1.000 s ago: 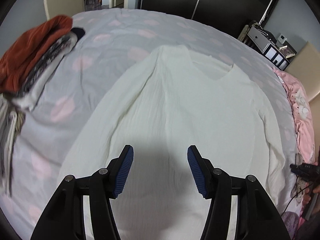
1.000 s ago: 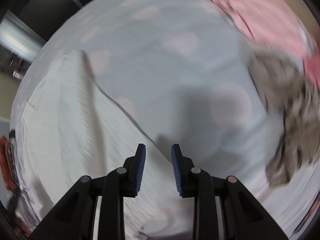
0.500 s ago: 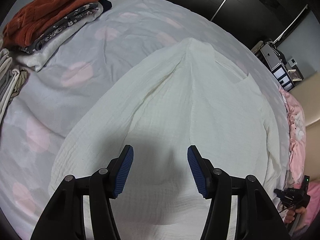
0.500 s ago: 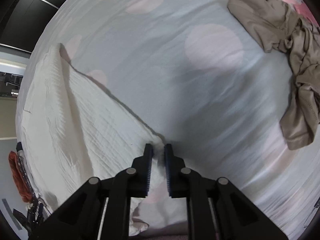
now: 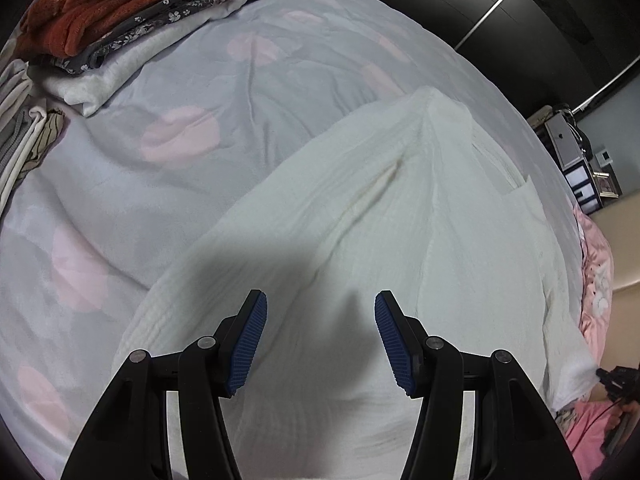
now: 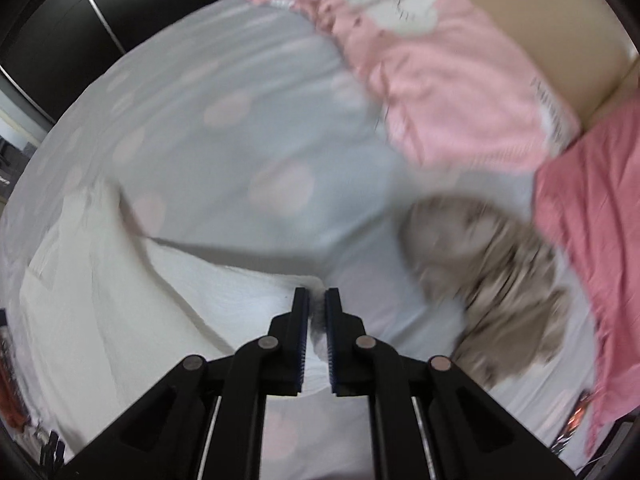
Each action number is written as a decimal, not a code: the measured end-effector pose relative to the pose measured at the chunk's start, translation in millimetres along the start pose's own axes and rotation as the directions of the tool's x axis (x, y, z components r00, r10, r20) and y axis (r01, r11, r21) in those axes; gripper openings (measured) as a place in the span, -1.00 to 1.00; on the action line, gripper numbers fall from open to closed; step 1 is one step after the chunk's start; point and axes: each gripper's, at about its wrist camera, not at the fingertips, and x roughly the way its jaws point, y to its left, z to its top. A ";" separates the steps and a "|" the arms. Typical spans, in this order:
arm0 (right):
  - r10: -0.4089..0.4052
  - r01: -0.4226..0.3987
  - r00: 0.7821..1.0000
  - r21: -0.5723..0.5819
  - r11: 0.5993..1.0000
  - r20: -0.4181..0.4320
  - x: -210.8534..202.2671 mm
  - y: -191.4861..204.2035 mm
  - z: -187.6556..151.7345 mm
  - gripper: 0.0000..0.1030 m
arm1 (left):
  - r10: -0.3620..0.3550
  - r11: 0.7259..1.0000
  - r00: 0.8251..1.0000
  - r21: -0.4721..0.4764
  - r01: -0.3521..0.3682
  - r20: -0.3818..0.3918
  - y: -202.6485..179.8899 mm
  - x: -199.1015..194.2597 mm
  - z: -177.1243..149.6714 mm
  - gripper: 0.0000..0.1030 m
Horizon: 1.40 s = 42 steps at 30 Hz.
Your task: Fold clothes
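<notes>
At the far left of the bed (image 5: pixel 240 92), well apart from the white garment (image 5: pixel 400 220), sits a stack of folded clothes (image 5: pixel 132 20), a rust-red piece on top of a floral one and a pale one, likely put there to keep finished items out of the working area. The white garment, a crinkled long-sleeved top, lies spread over the grey bedspread with pink blotches, a ridge running up its middle toward the neckline, so it is not yet lying flat. The left gripper (image 5: pixel 318 336) hovers over the lower part of the garment with its blue pads set wide, holding nothing; it seems poised to pin or take the cloth once a fold line is chosen. To the right of the garment, the right gripper (image 6: pixel 316 320) has its jaws drawn narrow around a pinch of the garment's edge, apparently the end of a sleeve or a hem corner, lifted slightly off the bedspread; this grip probably serves to carry that part across the body for a first fold. Beyond the garment on that side lie a crumpled beige garment (image 6: pixel 492 280), blurred in the right wrist view, and pink bedding (image 6: pixel 440 72) by the headboard.
</notes>
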 end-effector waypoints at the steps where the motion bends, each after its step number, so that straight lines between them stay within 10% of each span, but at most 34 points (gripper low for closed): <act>1: -0.014 0.014 1.000 0.001 1.000 0.008 -0.4 -4.3 6.2 -0.85 | 0.001 1.000 1.000 -0.005 -0.001 0.001 1.7 1.0 2.9 0.12; 18: -0.194 0.184 0.977 0.108 0.977 0.091 107.3 -74.8 107.5 -0.86 | 0.070 0.996 0.997 0.048 -0.072 0.026 -0.4 24.6 40.6 0.12; 27: -0.159 0.151 0.985 0.106 0.983 0.072 119.8 -61.6 100.6 -0.81 | 0.059 0.997 0.998 0.052 -0.060 0.019 0.4 22.4 40.5 0.12; 42: 0.218 -0.193 0.969 -0.198 0.961 0.116 -31.2 85.8 -11.8 -0.81 | -0.036 0.999 0.999 -0.027 0.037 0.022 23.5 -17.7 20.5 0.13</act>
